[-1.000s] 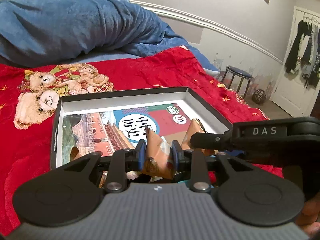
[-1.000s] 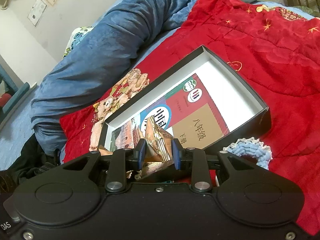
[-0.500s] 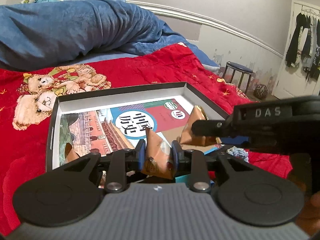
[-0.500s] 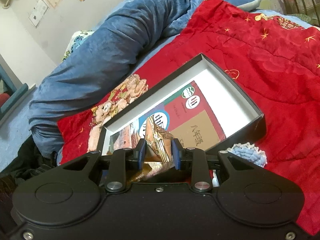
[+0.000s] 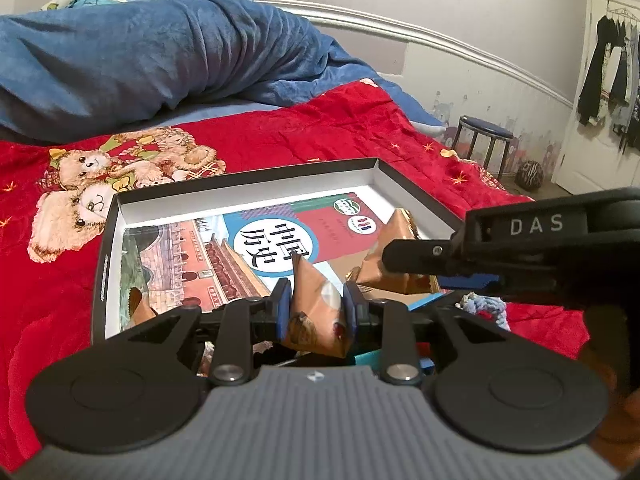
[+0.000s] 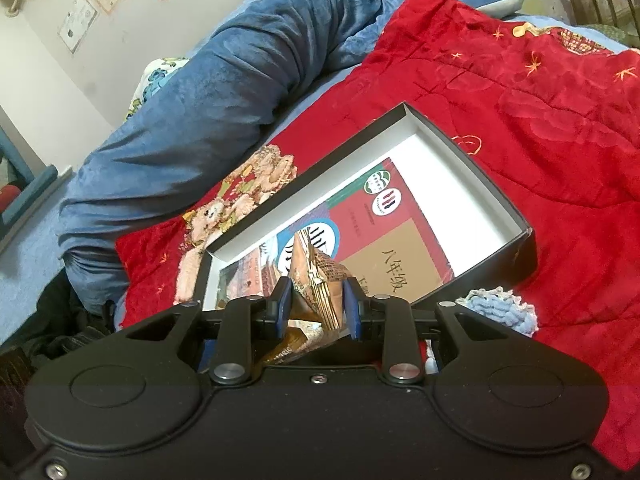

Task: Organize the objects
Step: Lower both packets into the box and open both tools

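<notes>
A snack packet (image 5: pixel 316 316) in each tongs (image 5: pixel 315 312)

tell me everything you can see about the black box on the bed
The black box is a shallow rectangular tray, black outside, white inside, looking like cardboard, open with no lid in view. It lies flat on the red blanket. A colourful book lies flat on its floor, covering most of it. A brown packet sits in one near corner. A pale blue knitted piece lies beside its outer wall; contact cannot be told.

A home bedroom: red teddy-bear quilt (image 5: pixel 360 136), blue duvet (image 5: pixel 160 56), clothes on door (image 5: pixel 612 76).
</notes>
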`<state>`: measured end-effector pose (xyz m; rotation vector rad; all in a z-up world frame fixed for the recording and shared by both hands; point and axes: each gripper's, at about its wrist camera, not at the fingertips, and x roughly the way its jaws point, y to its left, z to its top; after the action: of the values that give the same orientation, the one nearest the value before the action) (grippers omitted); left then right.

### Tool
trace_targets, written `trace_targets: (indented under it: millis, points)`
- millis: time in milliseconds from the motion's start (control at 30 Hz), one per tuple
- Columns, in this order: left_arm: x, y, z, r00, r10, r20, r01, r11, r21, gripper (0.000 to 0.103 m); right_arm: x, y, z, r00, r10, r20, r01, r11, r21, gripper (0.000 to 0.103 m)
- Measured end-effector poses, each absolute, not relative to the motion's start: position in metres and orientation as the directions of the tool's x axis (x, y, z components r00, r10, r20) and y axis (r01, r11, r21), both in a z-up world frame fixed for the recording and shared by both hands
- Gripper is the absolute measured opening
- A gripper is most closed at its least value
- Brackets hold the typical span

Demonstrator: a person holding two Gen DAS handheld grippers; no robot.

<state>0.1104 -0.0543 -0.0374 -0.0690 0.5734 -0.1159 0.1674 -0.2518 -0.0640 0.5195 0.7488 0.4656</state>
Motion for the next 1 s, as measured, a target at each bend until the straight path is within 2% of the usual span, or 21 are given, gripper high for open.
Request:
trace_targets:
  millis: [233, 500, 800, 933, 1000]
  points:
    - [0.113, -0.053, -0.041, 0.832, -0.128, -0.54, 0.083, 0.991, -0.108, 0.032, 0.168, -0.25, -0.068, 0.639, 0.564, -0.524, -0.204, 0.781, 0.591, 0.027]
    - [0.115, -0.048, -0.042, 0.818, -0.135, -0.56, 0.09, 0.99, -0.108, 0.035, 0.161, -0.238, -0.069, 0.648, 0.534, -0.543, -0.245, 0.821, 0.516, 0.027]
    - [0.118, -0.047, -0.046, 0.812, -0.145, -0.566, 0.091, 0.988, -0.123, 0.054, 0.161, -0.221, -0.07, 0.654, 0.508, -0.56, -0.291, 0.853, 0.433, 0.028]
    - [0.116, -0.045, -0.047, 0.807, -0.153, -0.57, 0.097, 0.987, -0.128, 0.058, 0.158, -0.218, -0.07, 0.665, 0.499, -0.556, -0.296, 0.859, 0.417, 0.028]
    - [0.115, -0.045, -0.046, 0.803, -0.159, -0.574, 0.102, 0.986, -0.13, 0.068, 0.159, -0.22, -0.069, 0.66, 0.507, -0.555, -0.297, 0.854, 0.427, 0.028]
